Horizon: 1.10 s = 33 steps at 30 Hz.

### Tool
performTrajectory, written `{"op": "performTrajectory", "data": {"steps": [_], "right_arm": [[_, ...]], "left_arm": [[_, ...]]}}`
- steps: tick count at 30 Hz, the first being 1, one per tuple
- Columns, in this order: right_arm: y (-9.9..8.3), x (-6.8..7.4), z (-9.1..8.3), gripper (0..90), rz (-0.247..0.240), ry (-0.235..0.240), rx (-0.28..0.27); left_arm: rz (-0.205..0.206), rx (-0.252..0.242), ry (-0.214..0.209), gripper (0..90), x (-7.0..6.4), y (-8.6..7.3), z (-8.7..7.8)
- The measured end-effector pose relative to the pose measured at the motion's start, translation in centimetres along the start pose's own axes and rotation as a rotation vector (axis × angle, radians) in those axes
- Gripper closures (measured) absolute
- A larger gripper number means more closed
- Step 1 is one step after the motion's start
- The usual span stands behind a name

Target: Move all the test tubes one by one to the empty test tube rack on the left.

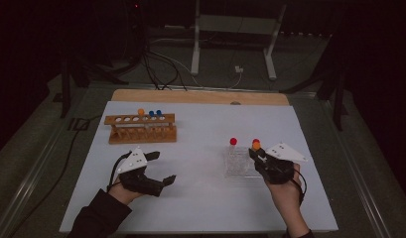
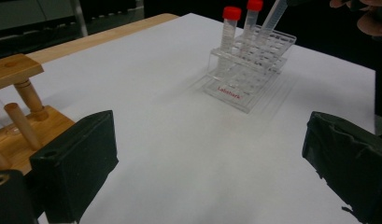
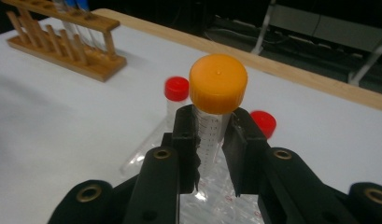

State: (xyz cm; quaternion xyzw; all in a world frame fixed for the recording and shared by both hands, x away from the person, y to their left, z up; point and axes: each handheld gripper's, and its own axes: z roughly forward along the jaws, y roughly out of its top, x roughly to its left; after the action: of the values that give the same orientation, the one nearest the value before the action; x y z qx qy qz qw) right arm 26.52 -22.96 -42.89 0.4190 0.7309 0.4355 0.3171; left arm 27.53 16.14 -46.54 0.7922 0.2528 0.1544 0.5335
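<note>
My right gripper (image 1: 256,152) (image 3: 212,135) is shut on an orange-capped tube (image 3: 217,93) (image 1: 256,146), held upright over the clear plastic rack (image 1: 237,163) (image 2: 247,70). Two red-capped tubes (image 1: 233,141) (image 2: 230,23) (image 3: 176,91) stand in that rack, the second (image 3: 263,122) just behind my jaws. The lower part of the held tube (image 2: 274,16) slants above the rack's far side in the left gripper view. My left gripper (image 1: 163,168) (image 2: 207,163) rests open on the white sheet, nothing between its pads, to the left of the rack.
A wooden rack (image 1: 142,128) (image 3: 62,42) (image 2: 20,112) at the back left holds one orange-capped tube (image 1: 140,112) and two blue-capped tubes (image 1: 155,113). The white sheet (image 1: 200,148) covers a wooden board (image 1: 200,96). Cables and a metal stand (image 1: 235,39) lie beyond the table.
</note>
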Motion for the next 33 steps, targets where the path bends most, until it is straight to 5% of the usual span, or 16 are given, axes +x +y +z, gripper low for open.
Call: {"op": "performTrajectory", "data": {"steps": [7,16,33], "right_arm": [[0.8,1.1,-1.0,74.4,-0.018,0.037,-0.025],[1.7,3.6,-1.7,74.4,-0.026,0.173,-0.043],[-0.1,8.4,1.3,74.4,-0.103,0.316,0.065]], "left_arm": [[0.014,-0.002,-0.015,4.1,-0.3,0.5,-0.2],[0.028,-0.014,-0.054,4.5,-1.0,1.3,-0.5],[0.053,-0.004,-0.131,6.4,-2.3,2.7,0.1]]}}
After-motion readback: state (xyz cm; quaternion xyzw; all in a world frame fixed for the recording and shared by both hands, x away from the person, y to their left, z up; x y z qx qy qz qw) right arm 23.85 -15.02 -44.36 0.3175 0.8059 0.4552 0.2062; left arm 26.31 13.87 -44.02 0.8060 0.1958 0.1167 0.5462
